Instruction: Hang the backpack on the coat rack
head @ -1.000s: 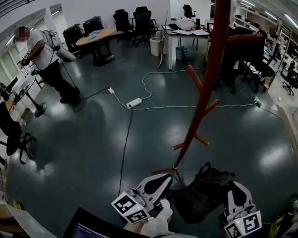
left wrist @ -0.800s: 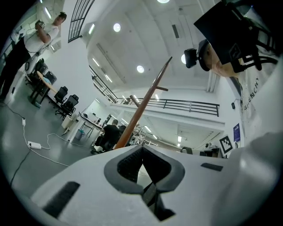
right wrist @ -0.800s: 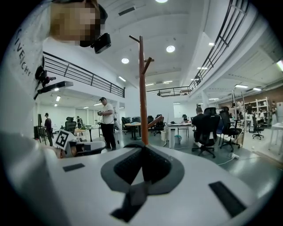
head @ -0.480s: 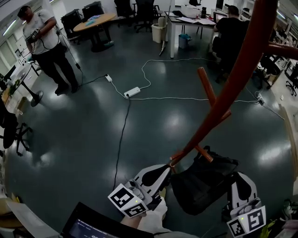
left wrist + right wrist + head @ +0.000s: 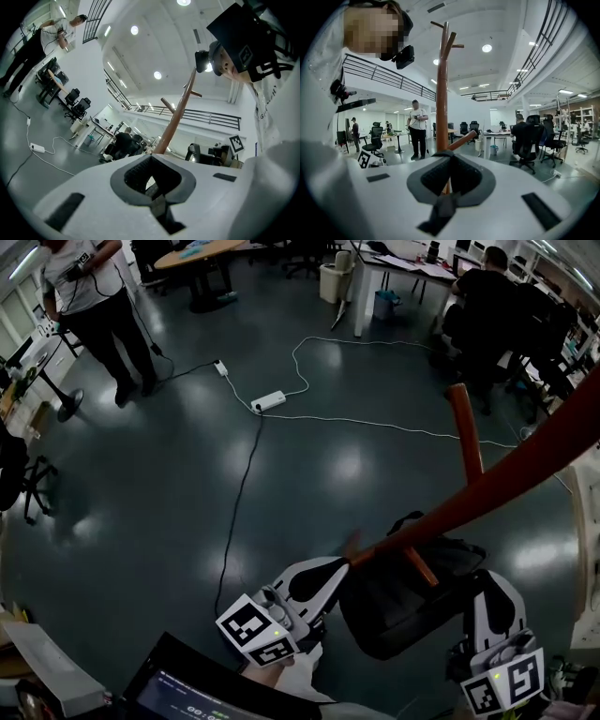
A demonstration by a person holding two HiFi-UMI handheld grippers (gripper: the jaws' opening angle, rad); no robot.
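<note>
the coat rack (image 5: 506, 488) has swung: a second ago its brown pole stood upright ahead, now it slants in from the right edge and crosses right over the backpack (image 5: 398, 610), and the standing person (image 5: 89, 287) has slid up into the top left corner.

nearest, at the bottom edge, sits a dark screen (image 5: 187, 692) with a lit strip of text too small to read, and a pale box (image 5: 47, 681) lies left of it. the left gripper (image 5: 336, 570) has its jaws pressed together on a black strap of the backpack, and the right gripper (image 5: 487, 585) pinches another black strap the same way. the bag hangs slung between them, not on any peg. the only print on the grippers is the black-and-white square markers on their cubes. letters run down the wearer's white shirt (image 5: 276, 117) in the left gripper view, too cut off to read.

a short lower peg (image 5: 422, 568) lies across the bag's top, between the two grippers; whether it touches the fabric i cannot tell. a longer peg (image 5: 464, 432) juts up beyond it.

farther out on the dark glossy floor (image 5: 141, 521) a black cable (image 5: 239, 512) leads to a white power strip (image 5: 269, 401), with a white cable (image 5: 375, 420) looping off to the right. past that are a seated person in black (image 5: 487, 287) at the desks, a pale bin (image 5: 333, 282) and a blue bin (image 5: 384, 304).
</note>
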